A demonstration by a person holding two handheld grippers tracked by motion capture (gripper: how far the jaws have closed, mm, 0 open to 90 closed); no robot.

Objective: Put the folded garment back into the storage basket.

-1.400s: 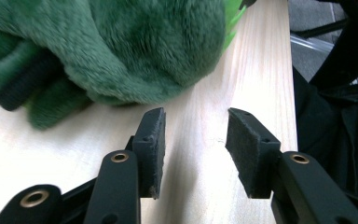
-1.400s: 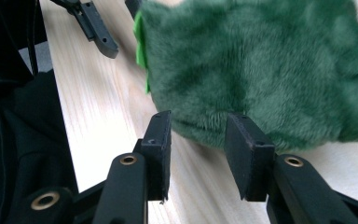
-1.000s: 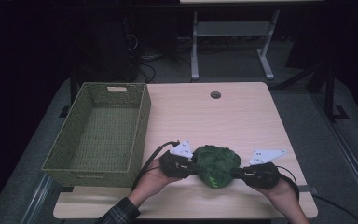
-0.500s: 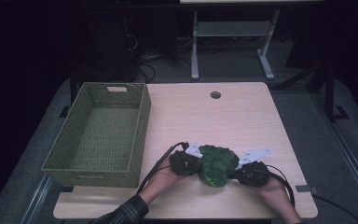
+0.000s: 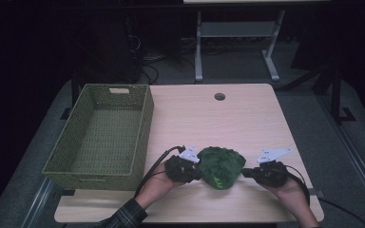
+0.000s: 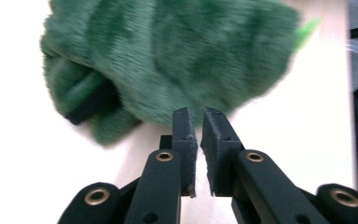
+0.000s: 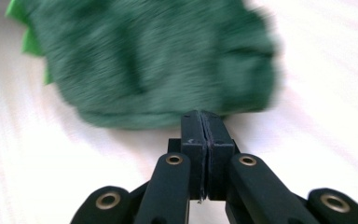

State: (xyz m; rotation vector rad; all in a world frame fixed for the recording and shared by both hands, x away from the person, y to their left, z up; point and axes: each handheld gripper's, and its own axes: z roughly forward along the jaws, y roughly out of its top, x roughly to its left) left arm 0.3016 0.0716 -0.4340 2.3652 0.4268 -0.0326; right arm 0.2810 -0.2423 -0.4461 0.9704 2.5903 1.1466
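Cloth: my bundled green cloth [image 5: 220, 166] lies on the near part of the bench [image 5: 247, 118], between my two hand-held grippers; it looks fuzzy and is rumpled into a rounded heap.
Cloth, left gripper view: the heap [image 6: 168, 60] takes up the upper part of the frame, with a dark fold at its left edge and a bright green tag at upper right.
Cloth, right gripper view: the heap [image 7: 154, 60] sits just past my jaw tips, a bright green tag showing at its upper left edge.
Left hand-held gripper: mine [image 6: 194, 114] stands at the cloth's left side, its jaws all but closed with a thin slit between the pads and nothing in that slit; the tips lie at the cloth's lower edge, and I cannot tell whether they touch it. In the high view it [image 5: 190, 168] points right, into the heap.
Right hand-held gripper: mine [image 7: 201, 116] has its pads pressed flat together, empty, tips right at the cloth's edge. In the high view it [image 5: 249, 172] points left toward the heap.
Basket: an empty woven green basket [image 5: 100, 137] stands on the left part of the bench, apart from the cloth.
Bench: pale wood top with a round hole [image 5: 219, 96] near its far edge.
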